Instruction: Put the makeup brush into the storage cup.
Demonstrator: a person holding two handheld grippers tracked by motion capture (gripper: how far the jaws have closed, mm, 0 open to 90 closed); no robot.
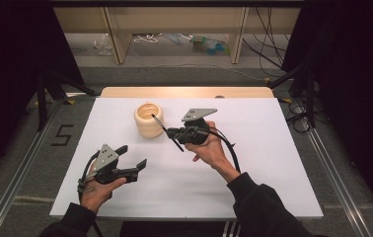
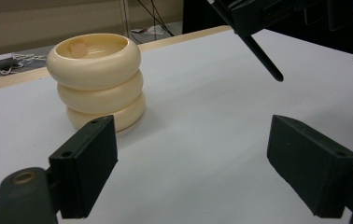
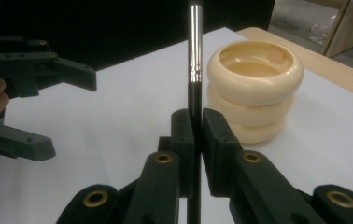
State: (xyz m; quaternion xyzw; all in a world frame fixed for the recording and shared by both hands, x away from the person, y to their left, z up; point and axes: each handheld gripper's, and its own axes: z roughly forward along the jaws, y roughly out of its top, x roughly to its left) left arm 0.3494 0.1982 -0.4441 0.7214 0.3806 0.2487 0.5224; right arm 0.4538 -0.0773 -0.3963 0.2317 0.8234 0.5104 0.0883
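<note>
On the white surface (image 1: 253, 163) stands a cream holder (image 1: 148, 120); right gripper (image 3: 194, 128) clamps a brush (image 3: 194, 60) (silver ferrule visible in its own view), left gripper (image 1: 134, 157) wide.

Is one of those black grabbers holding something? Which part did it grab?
Yes. The right gripper pinches a thin black stick with a silver band, around its dark middle. The left gripper is open, holding nothing.

Right claw (image 1: 170, 132) grips thin black stick (image 1: 166, 131) beside cream ringed holder (image 1: 148, 120); left claw (image 1: 132, 157) spread.

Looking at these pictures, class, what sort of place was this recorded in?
Probably a lab recording station: a white table ringed by black curtains, loose cables on the floor, handheld grippers at work.
</note>
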